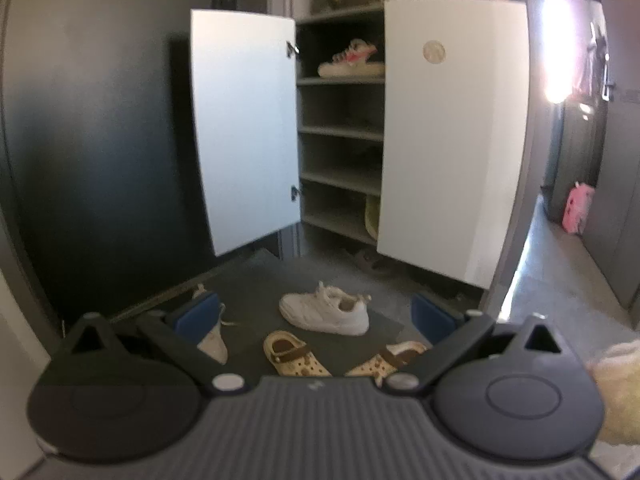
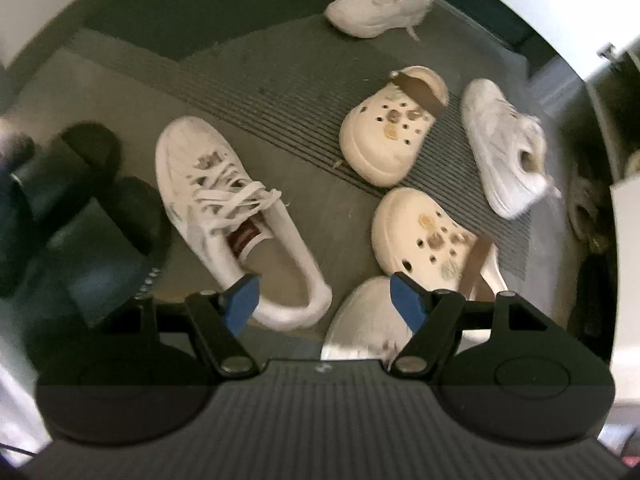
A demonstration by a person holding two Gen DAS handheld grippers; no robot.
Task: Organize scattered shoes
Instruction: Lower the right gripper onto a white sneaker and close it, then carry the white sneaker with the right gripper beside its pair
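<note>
Right view is showing six shoes lying on the mat (image 2: 280,92): four sneakers (image 2: 224,208) and two clogs (image 2: 390,128). Left view is catching the cabinet (image 1: 448,128) standing open with one sneaker (image 1: 352,62) sitting on a shelf. Left gripper (image 1: 316,316) and right gripper (image 2: 324,300) are both hanging spread, pinching nothing

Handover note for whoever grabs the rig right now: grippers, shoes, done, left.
Left gripper: jaws open, empty, aimed at the open shoe cabinet.
Right gripper: jaws open, empty, pointing down over the heel of the laced white sneaker, no contact visible.
On the floor mat: two cream clogs, plus three more white sneakers.
Done: a pink-and-white sneaker sits on the upper shelf.
Left: every shoe on the floor; lower shelves look mostly free.
</note>
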